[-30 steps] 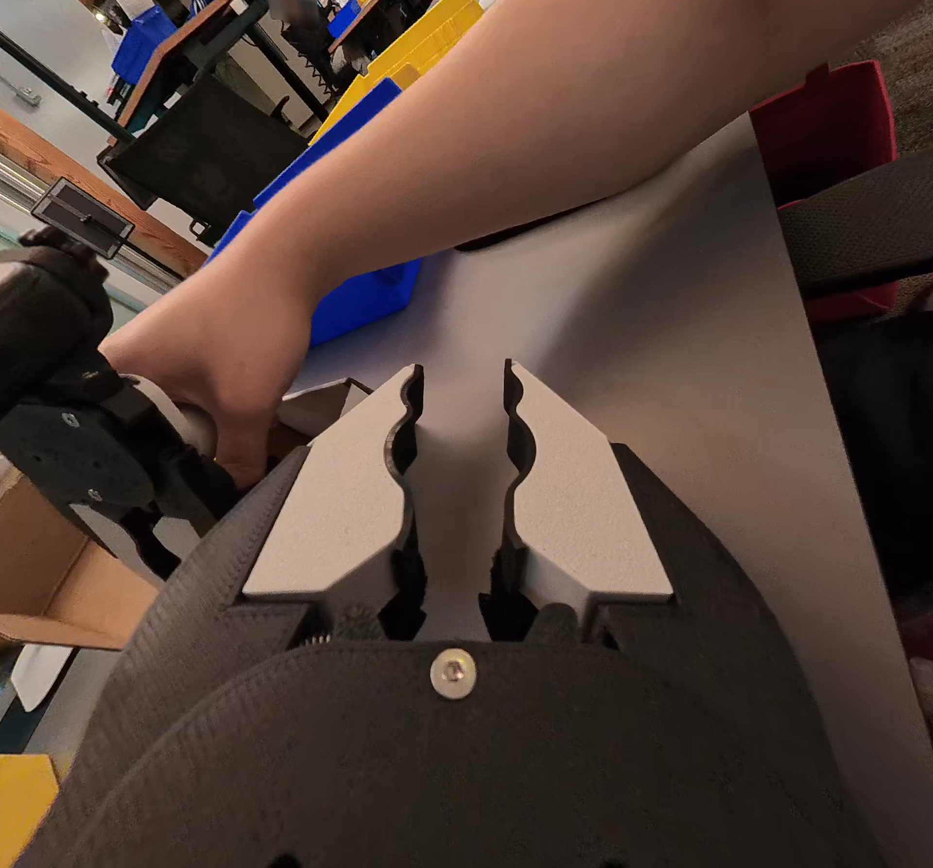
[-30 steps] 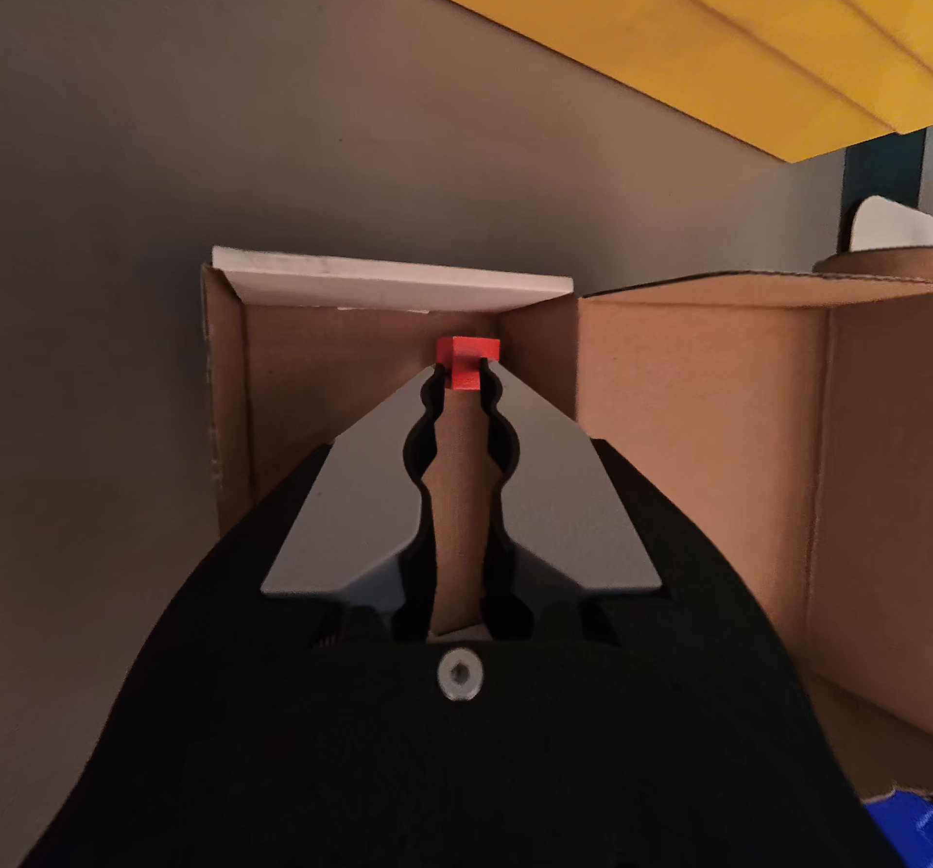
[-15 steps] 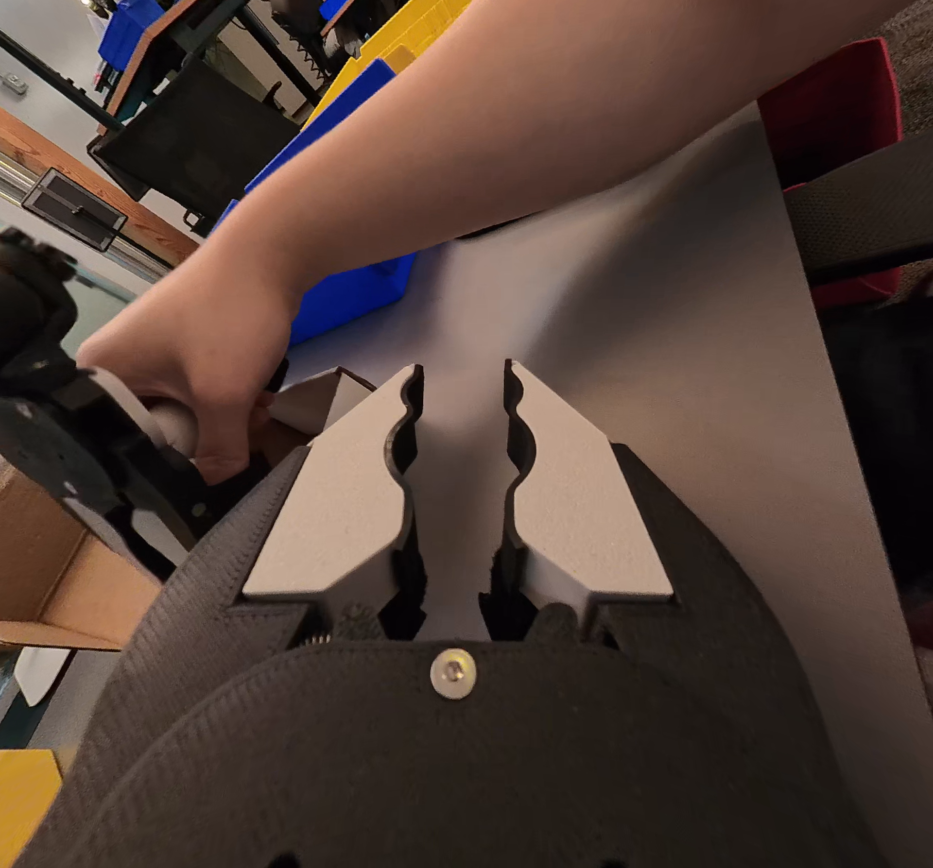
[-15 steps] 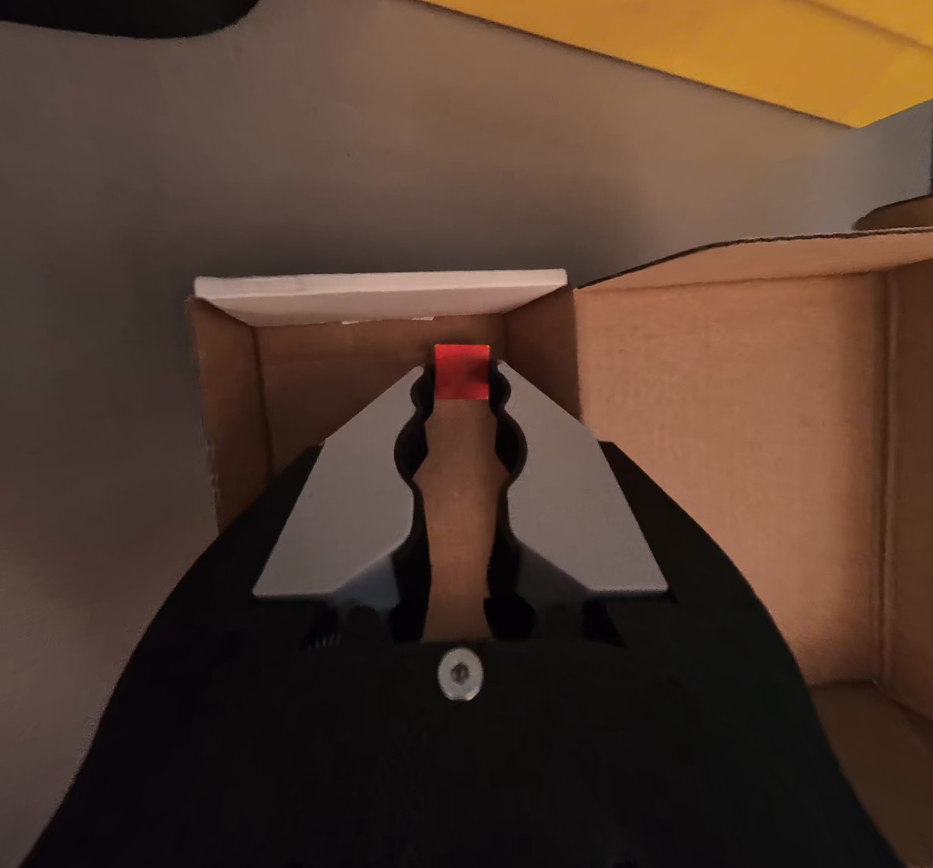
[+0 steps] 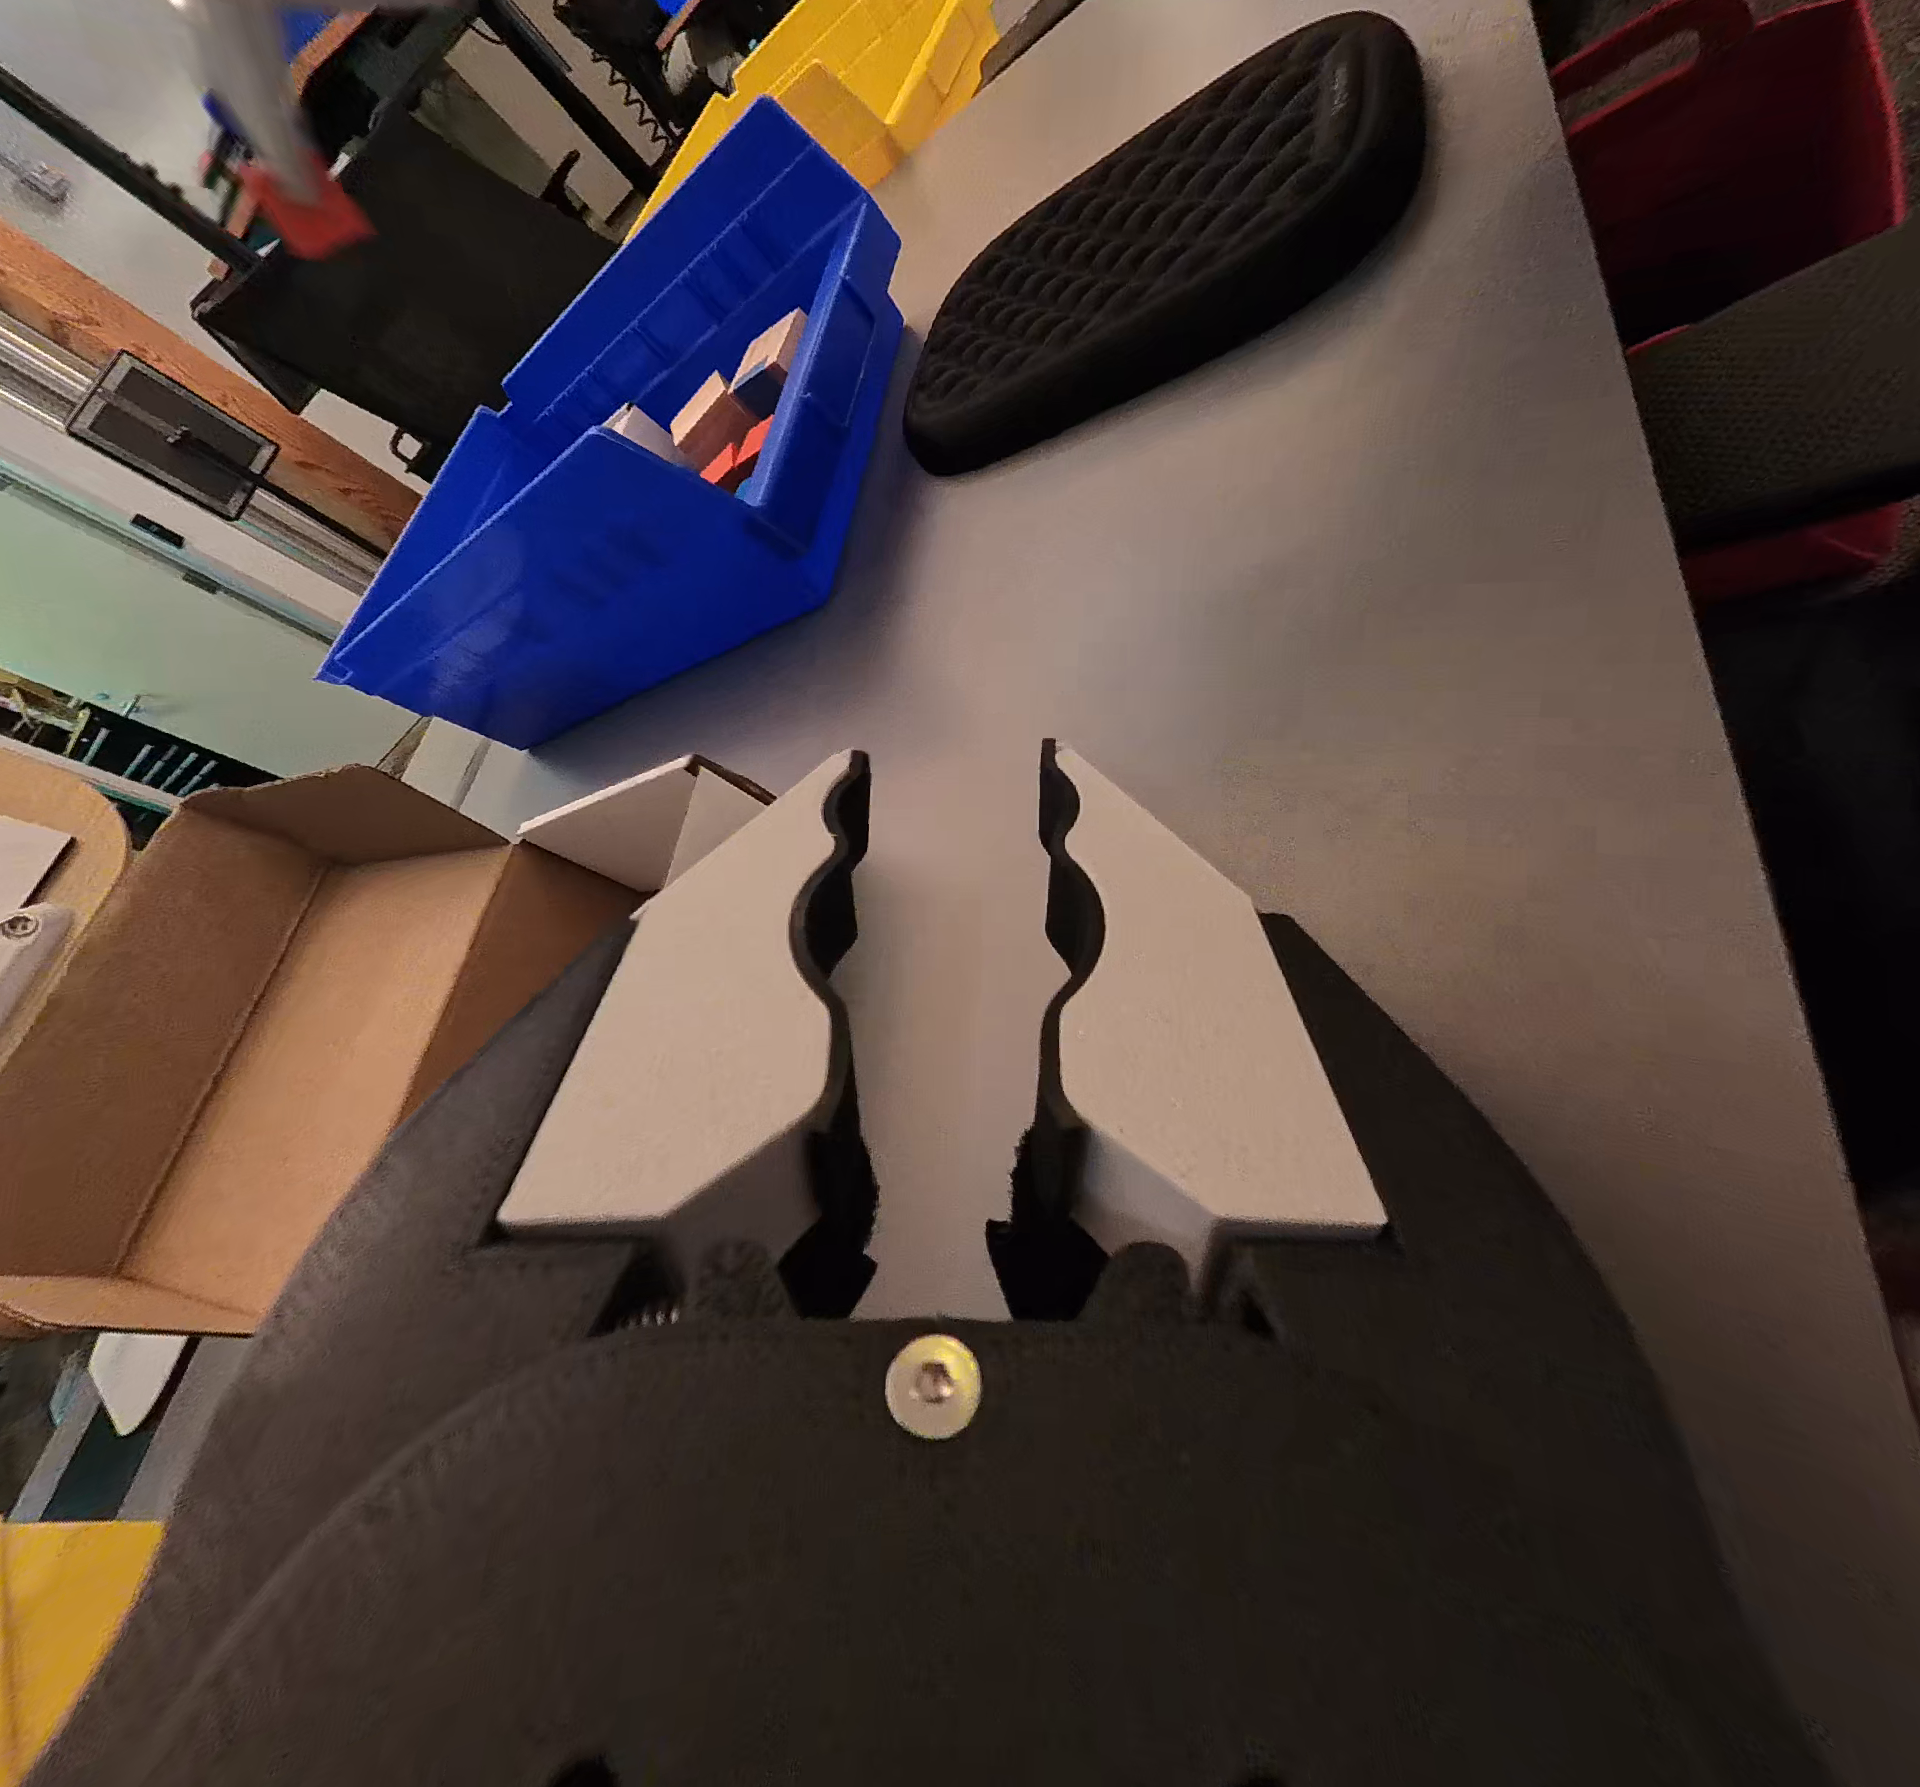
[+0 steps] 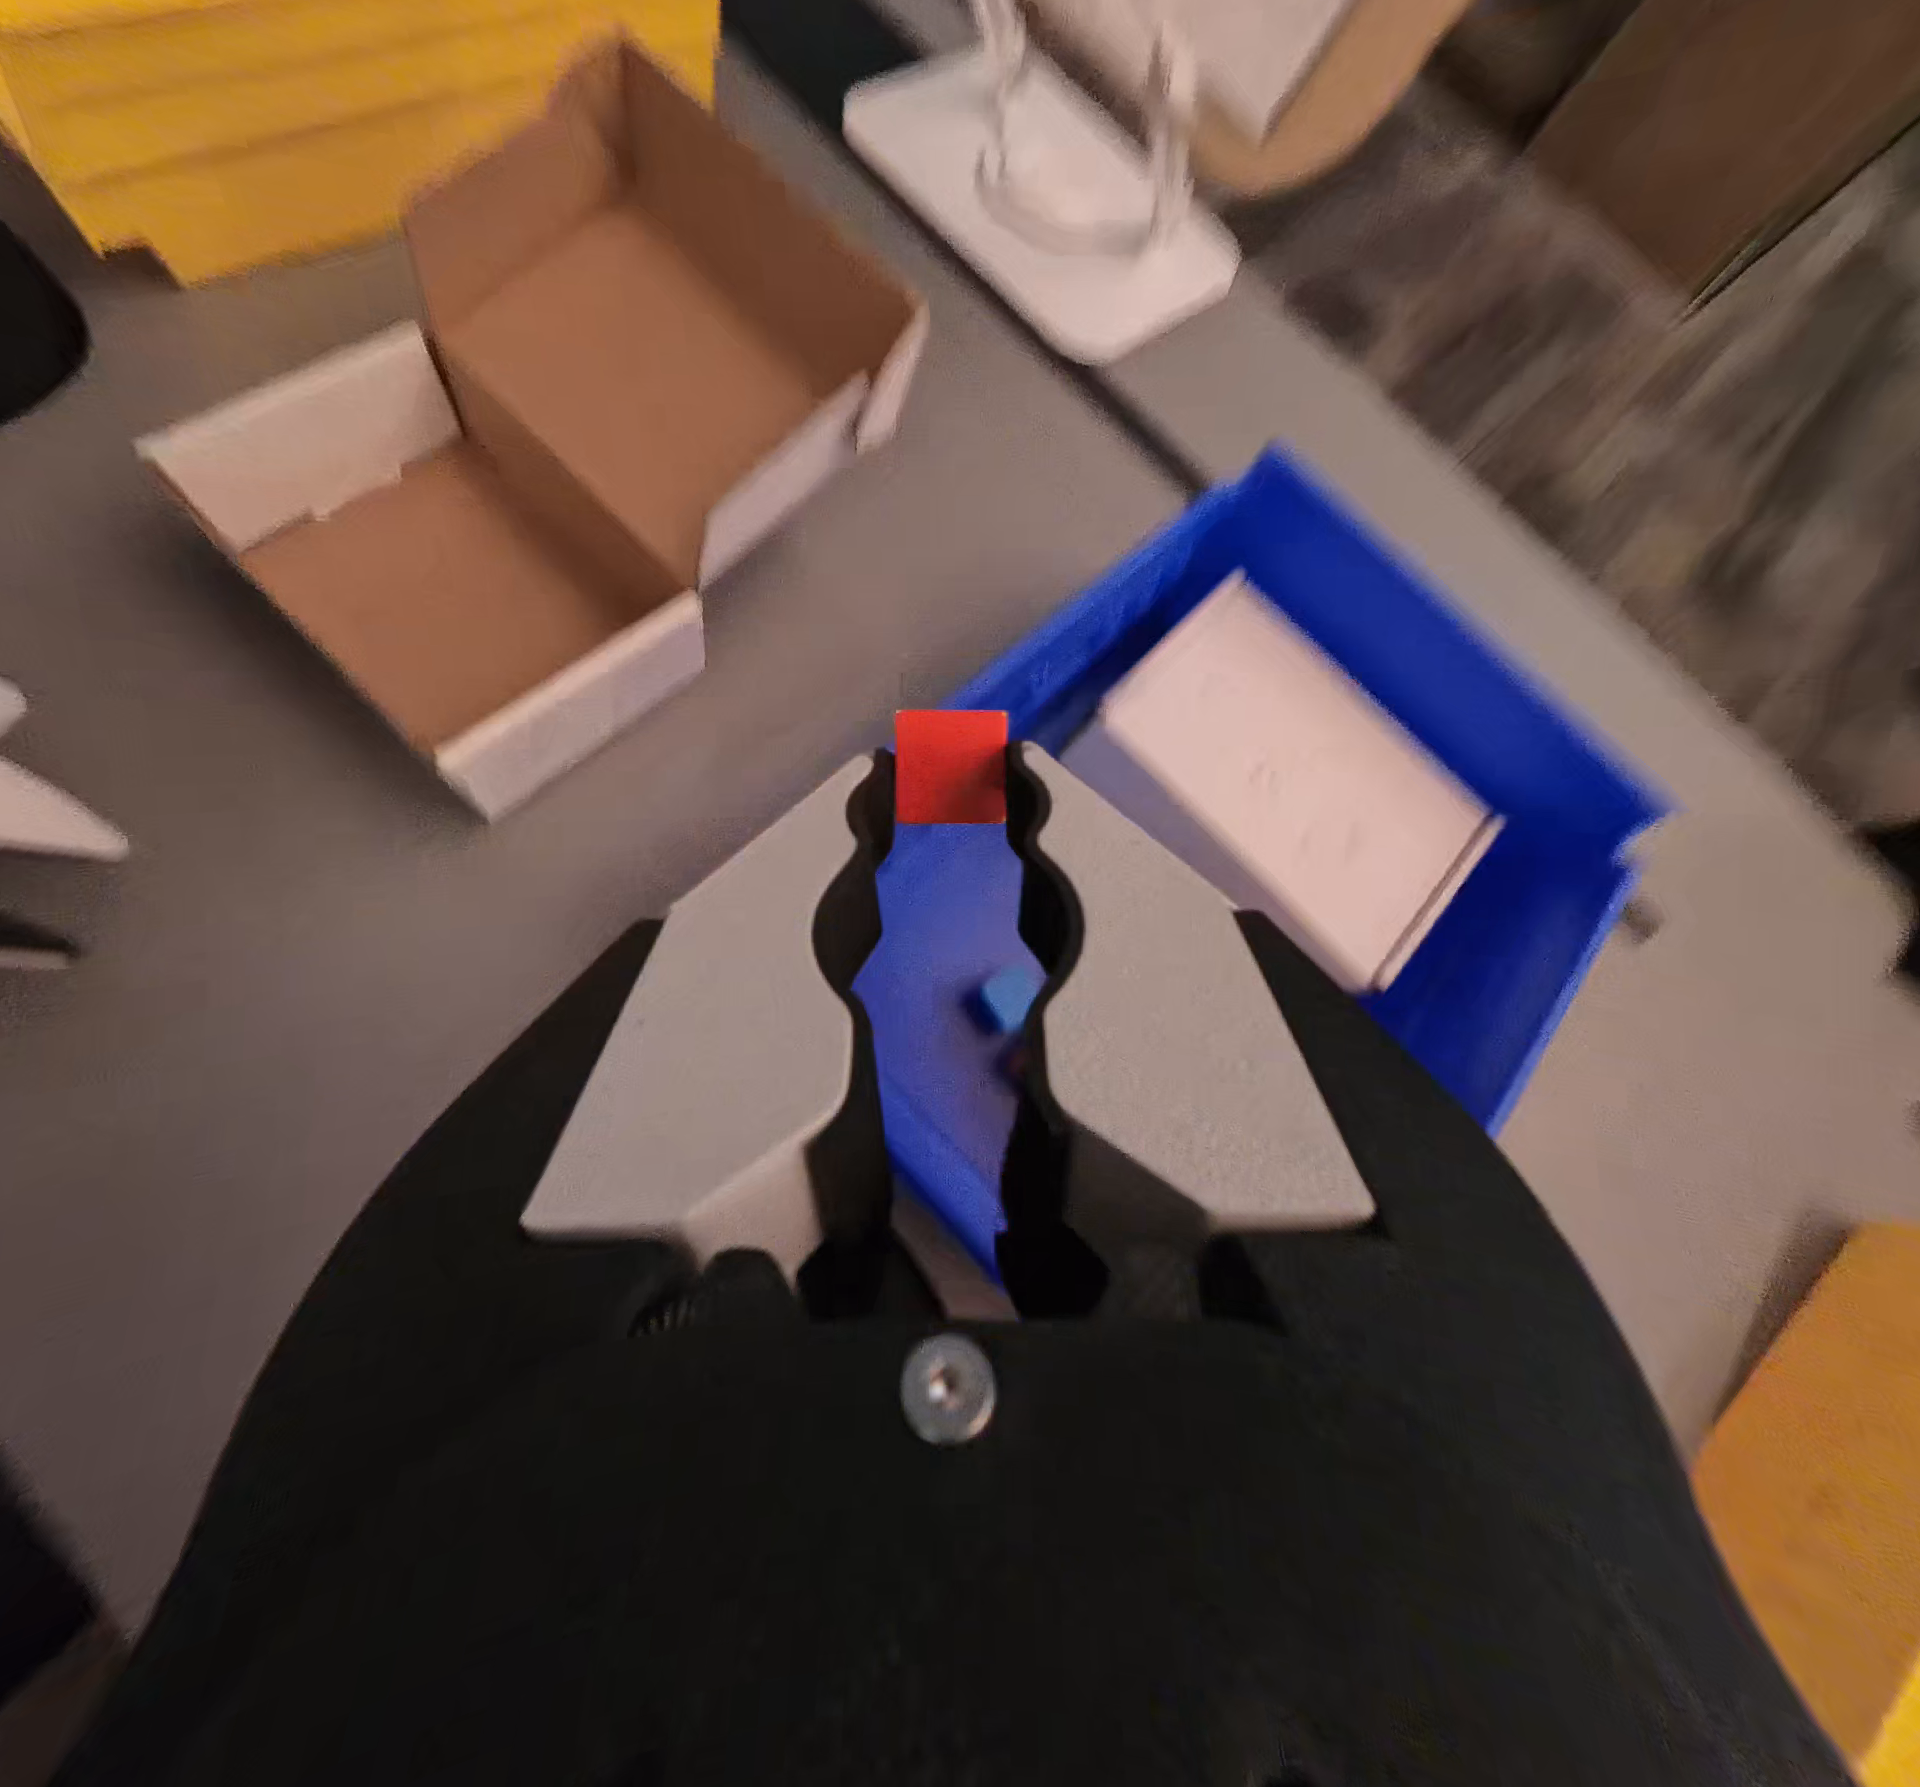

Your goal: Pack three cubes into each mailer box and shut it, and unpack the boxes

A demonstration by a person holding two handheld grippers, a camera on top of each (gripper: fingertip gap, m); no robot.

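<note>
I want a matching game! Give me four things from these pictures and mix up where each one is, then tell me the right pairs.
Things:
1. red cube
2. closed white box
3. open cardboard box
4. black pad

Places:
A. on the grey table, lid up, nothing seen inside
B. inside the blue bin
C. pinched in the right gripper
D. on the table beside the bin of cubes

Pairs: 1-C, 2-B, 3-A, 4-D

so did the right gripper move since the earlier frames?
Yes. The right gripper, shut on the red cube, has lifted out of the open mailer box and swung toward the blue bin; the box now lies to its upper left.
</note>
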